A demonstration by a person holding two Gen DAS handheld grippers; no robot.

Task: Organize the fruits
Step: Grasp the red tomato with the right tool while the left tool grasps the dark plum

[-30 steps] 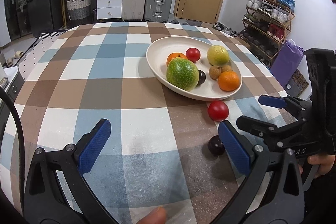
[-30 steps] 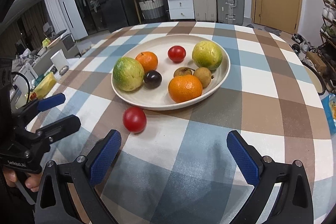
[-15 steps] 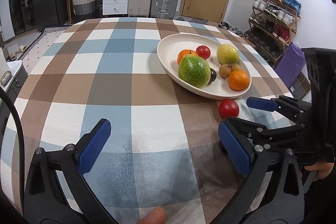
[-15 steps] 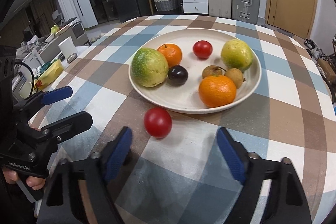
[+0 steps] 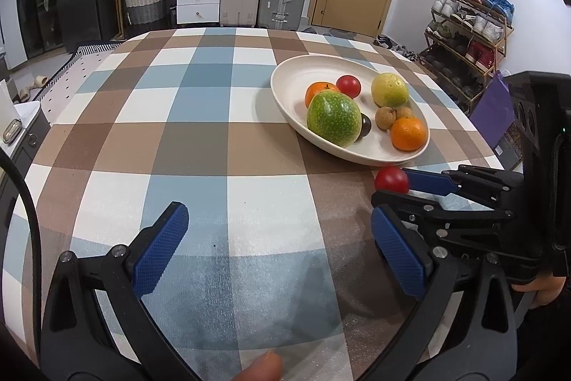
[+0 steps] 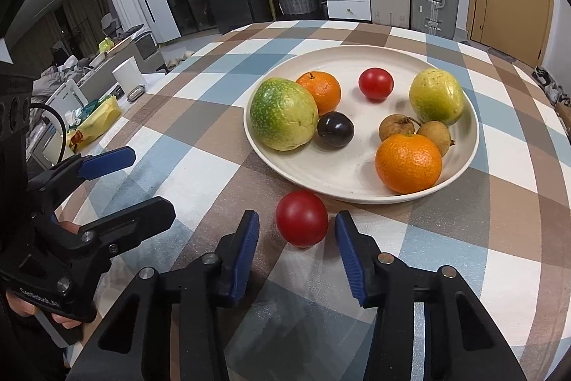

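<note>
Tomato sits on the tablecloth, just beside the white plate, between the open jaws of the right gripper. Nothing is held yet. Squeeze slowly so the soft fruit does not squash or roll away. The left gripper waits wide open and empty. Small writing on its handle may say "SLAM", but it is hard to read.

The tabletop has a cloth with brown, blue and white squares. The plate is cream white. A red tomato sits by it. On the plate, two oranges are orange and one small fruit is dark purple. Both grippers have black arms and blue fingers.
</note>
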